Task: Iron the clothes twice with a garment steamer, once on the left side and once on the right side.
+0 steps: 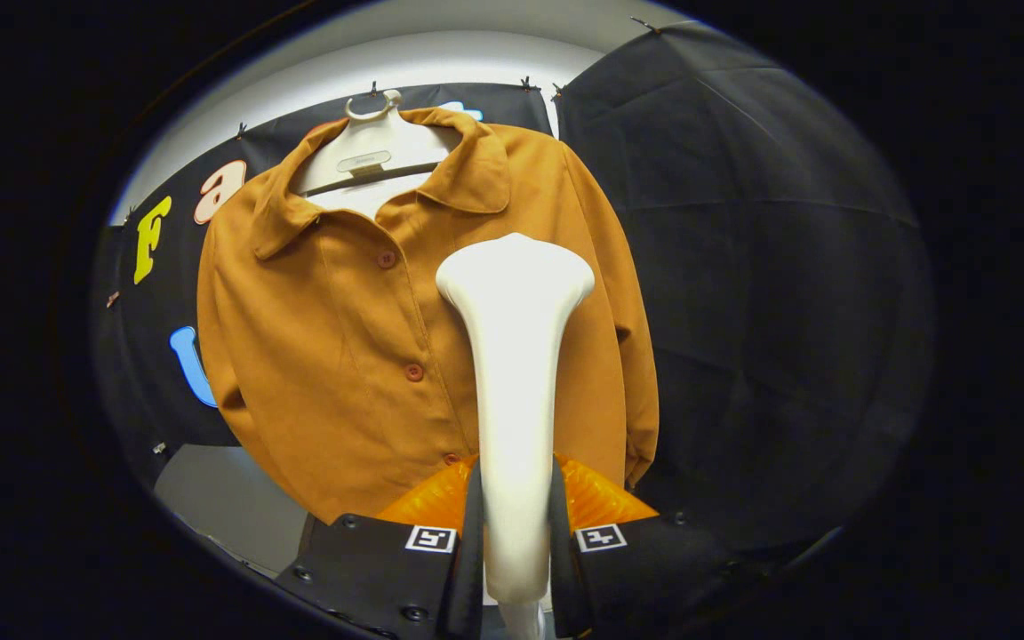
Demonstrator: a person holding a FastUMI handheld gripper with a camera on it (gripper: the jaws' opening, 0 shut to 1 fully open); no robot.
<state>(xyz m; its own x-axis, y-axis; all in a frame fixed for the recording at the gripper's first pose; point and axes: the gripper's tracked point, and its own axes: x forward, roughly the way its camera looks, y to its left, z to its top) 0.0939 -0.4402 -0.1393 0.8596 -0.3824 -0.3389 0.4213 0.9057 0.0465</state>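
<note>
- Gripper view: the hand-held gripper [516,524] is closed on the handle of the garment steamer [515,356]; both fingers are pressed against the handle's sides, with no gap left.
- Gripper view: the steamer is held upright between the fingers, its widened head raised just ahead of them and set in front of the shirt [388,338].
- Gripper view: the shirt is hung on a hanger [370,147] against the booth's dark wall, beyond the fingers; its collar is open and its buttons [414,372] are fastened down the placket.
- Gripper view: the steamer head is seen over the panel beside the button line, on the side towards the far sleeve [632,356]; whether the head touches the cloth cannot be told.
- Step in hand (judged): the steamer is grasped and presented to the garment, so one of the two passes appears about to begin or just under way.
- Next move (judged): the head would need to be brought flat to the cloth and drawn along one side, the grip being kept firm so the handle is not twisted; the other side would then be treated.
</note>
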